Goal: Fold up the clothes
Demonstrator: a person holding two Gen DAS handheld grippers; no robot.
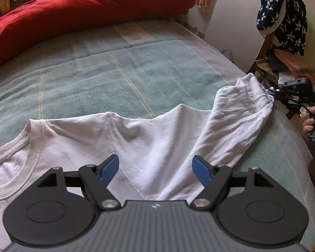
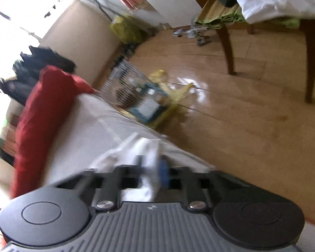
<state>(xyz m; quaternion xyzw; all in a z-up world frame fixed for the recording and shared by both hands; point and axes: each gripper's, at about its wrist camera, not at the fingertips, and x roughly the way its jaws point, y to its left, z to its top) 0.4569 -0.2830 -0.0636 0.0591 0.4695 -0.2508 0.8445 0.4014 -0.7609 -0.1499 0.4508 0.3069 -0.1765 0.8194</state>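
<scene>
Lying spread on the blue-green bed cover (image 1: 115, 73) is the white long-sleeved shirt (image 1: 149, 138), and every place below is told from that shirt: its ribbed collar (image 1: 34, 145) is at one end, its sleeve (image 1: 239, 117) runs out from the body toward the bed's edge, and a red duvet (image 1: 84, 10) is heaped well beyond it, across the bare cover. Over the shirt's shoulder hangs the left gripper (image 1: 155, 171), its blue pads standing apart with nothing between them, not visibly touching the cloth. At the cuff end of the sleeve the right gripper (image 2: 152, 172) has its jaws together, clamped on a bunch of white fabric; that view is smeared, so how much cloth is caught cannot be told. My judgement is that the sleeve fold is just starting, and the weak point is that bite: if only a thin edge of the cuff is pinched, it may slip out when the sleeve is carried over the body. With nothing pinning the shoulder, a pull on the sleeve could also drag the whole shirt across the cover and ruck it. The cuff sits close to the bed's edge, so a dropped sleeve might slide off toward the wooden floor (image 2: 241, 126)
</scene>
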